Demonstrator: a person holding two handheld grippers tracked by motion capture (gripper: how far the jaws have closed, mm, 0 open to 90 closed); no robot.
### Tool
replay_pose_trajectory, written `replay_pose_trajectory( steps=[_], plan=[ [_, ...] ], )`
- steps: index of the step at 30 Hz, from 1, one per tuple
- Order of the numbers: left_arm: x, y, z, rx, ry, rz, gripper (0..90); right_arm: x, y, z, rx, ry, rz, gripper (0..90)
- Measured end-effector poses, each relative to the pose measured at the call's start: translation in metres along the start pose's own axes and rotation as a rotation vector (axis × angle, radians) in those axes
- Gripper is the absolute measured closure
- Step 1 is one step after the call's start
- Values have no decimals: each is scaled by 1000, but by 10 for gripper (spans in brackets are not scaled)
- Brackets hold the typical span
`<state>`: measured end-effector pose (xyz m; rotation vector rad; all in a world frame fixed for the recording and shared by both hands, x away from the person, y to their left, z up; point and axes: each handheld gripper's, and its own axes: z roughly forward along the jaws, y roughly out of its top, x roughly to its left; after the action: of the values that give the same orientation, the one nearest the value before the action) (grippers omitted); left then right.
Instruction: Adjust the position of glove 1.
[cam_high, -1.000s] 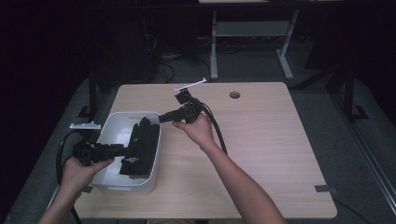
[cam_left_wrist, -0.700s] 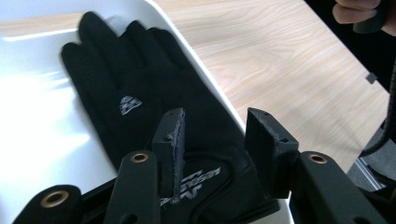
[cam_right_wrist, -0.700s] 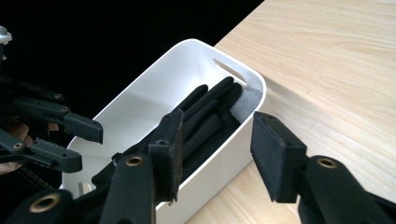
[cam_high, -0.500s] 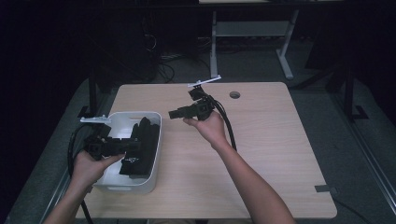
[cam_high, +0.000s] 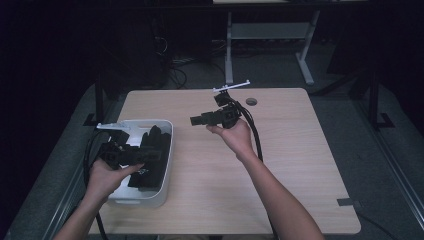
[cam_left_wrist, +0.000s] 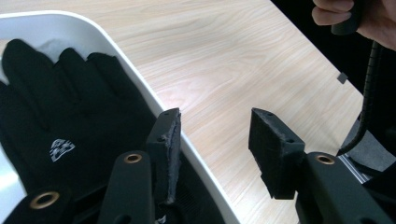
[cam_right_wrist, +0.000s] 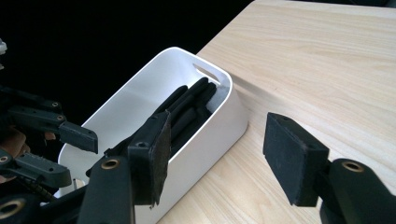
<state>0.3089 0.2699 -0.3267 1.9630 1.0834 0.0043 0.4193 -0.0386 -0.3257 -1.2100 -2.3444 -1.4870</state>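
Both the left gripper (cam_high: 145, 156) and right gripper (cam_high: 196, 120) have just been opening, empty; black gloves (cam_high: 150, 157) lie in the white bin (cam_high: 165, 150).

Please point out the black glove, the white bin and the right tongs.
black glove (cam_left_wrist: 56, 121), left gripper view, on its palm beside the small logo.
white bin (cam_right_wrist: 219, 123), right gripper view, on its outer side wall.
right tongs (cam_right_wrist: 212, 147), right gripper view, midway between the two open pads.

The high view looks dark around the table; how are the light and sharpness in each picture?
High view: table lit, room behind nearly black, black glove shows little detail. Left gripper view: glove logo sharp, soft glare on the wood. Right gripper view: white bin clear, background black.
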Motion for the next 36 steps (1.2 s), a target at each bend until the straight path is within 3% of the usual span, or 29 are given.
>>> replay_pose_trajectory(
  steps=[36],
  plan=[
    [-25,19,23,11,-56,47,448,-26,-18,-56,-62,-46,39,396]
  ],
)
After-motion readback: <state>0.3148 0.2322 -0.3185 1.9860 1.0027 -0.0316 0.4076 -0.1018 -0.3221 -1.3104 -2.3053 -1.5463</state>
